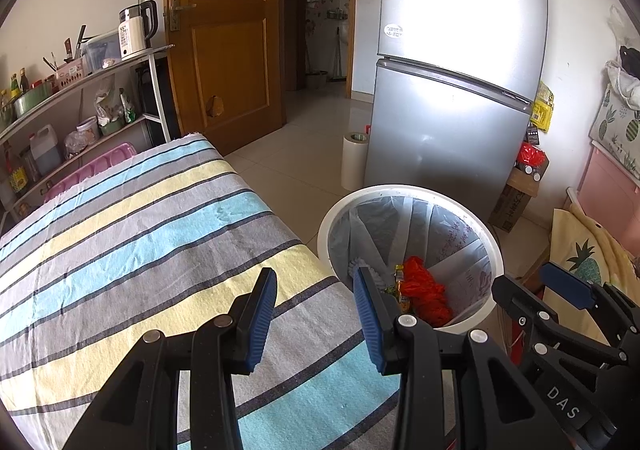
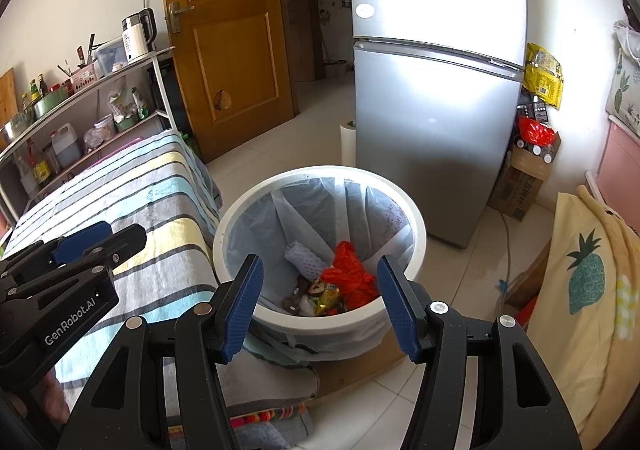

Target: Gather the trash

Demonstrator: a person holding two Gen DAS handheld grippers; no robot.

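Observation:
A white round trash bin (image 2: 416, 226) with a grey liner stands on the floor beside the striped table (image 1: 132, 218). Inside lie a red plastic bag (image 2: 352, 270), a white foam sleeve (image 2: 306, 260) and small wrappers (image 2: 326, 296). The bin also shows in the left wrist view (image 1: 490, 238), with the red bag (image 1: 426, 290) in it. My left gripper (image 1: 316, 282) is open and empty over the table's right edge. My right gripper (image 2: 318, 270) is open and empty just above the bin's near rim. Each gripper shows in the other's view, the right gripper (image 1: 532, 286) and the left gripper (image 2: 118, 232).
A silver fridge (image 2: 432, 90) stands behind the bin, with a paper roll (image 2: 347, 142) at its left and a cardboard box (image 2: 524, 186) at its right. A shelf (image 1: 76, 106) with a kettle and bottles lines the left wall. A pineapple cloth (image 2: 588, 278) hangs right.

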